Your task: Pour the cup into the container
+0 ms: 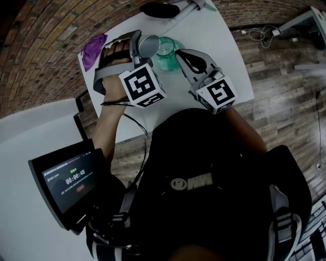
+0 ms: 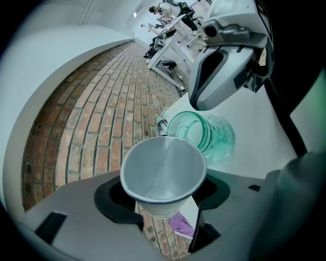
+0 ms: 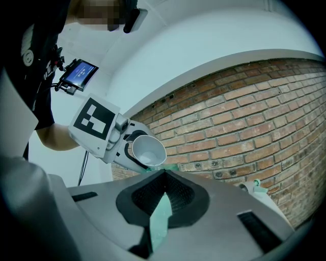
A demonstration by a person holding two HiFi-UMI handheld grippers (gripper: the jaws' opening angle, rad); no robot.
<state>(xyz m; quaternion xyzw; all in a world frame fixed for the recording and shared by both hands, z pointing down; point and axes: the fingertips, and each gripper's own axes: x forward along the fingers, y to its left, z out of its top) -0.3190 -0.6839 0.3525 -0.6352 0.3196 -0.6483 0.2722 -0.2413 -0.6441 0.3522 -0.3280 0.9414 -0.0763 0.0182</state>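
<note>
Left gripper [image 2: 164,203]: you have it clenched on the cup, one jaw on each side of the cup's lower wall.
Cup [image 2: 163,171]: a white paper cup, tipped over so that its mouth faces the jar. In the head view its lip overlaps the jar's left rim. The left gripper view looks straight into it and shows its white wall and bottom.
Right gripper [image 3: 162,204]: your jaws are closed on the jar's wall. A thin sliver of green glass stands pinched between the black pads [image 3: 178,196].
Jar [image 1: 167,53]: the container is clear green glass with an open mouth. It sits about midway between the worktop's left and right edges, nearer the far edge than the near one. You cannot tell whether its base rests on the surface.
Worktop [image 1: 224,56]: a white table, with both of your grippers over its middle, the left one on the jar's left and the right one on its right.
Purple cloth [image 1: 94,50]: crumpled at the worktop's left edge, well apart from the jar.
Black object [image 1: 159,9]: lies at the far edge of the worktop, too dark to identify.
Screen [image 1: 69,183]: a lit tablet sits off the worktop, at your left side.
</note>
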